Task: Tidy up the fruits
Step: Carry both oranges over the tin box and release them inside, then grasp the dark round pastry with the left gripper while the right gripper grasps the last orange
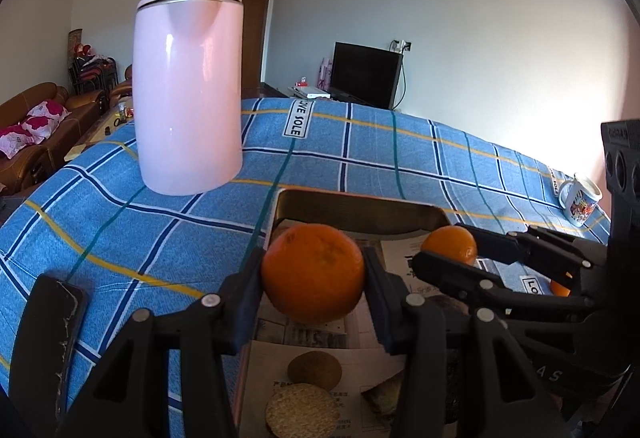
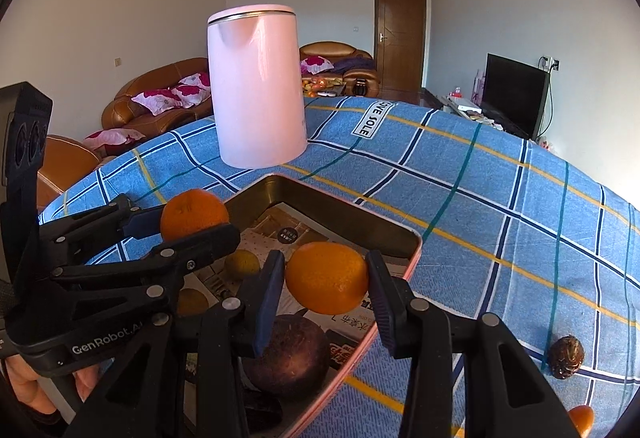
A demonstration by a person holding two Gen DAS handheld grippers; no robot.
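Note:
My left gripper (image 1: 314, 274) is shut on an orange (image 1: 314, 272) and holds it above the near left part of a metal tray (image 1: 352, 207) lined with newspaper. My right gripper (image 2: 326, 278) is shut on a second orange (image 2: 326, 278) above the same tray (image 2: 304, 197). Each gripper shows in the other's view: the right gripper (image 1: 448, 252) with its orange (image 1: 450, 244), the left gripper (image 2: 188, 222) with its orange (image 2: 192, 211). In the tray lie a dark purple fruit (image 2: 286, 356), a yellowish fruit (image 2: 242, 264) and two round brown discs (image 1: 314, 370).
A tall pink kettle (image 1: 188, 93) stands on the blue checked tablecloth (image 1: 120, 230) behind the tray. A printed mug (image 1: 580, 203) stands at the far right. A dark spiky fruit (image 2: 566, 356) and another orange (image 2: 580, 420) lie on the cloth right of the tray. A dark flat object (image 1: 48, 338) lies at the left.

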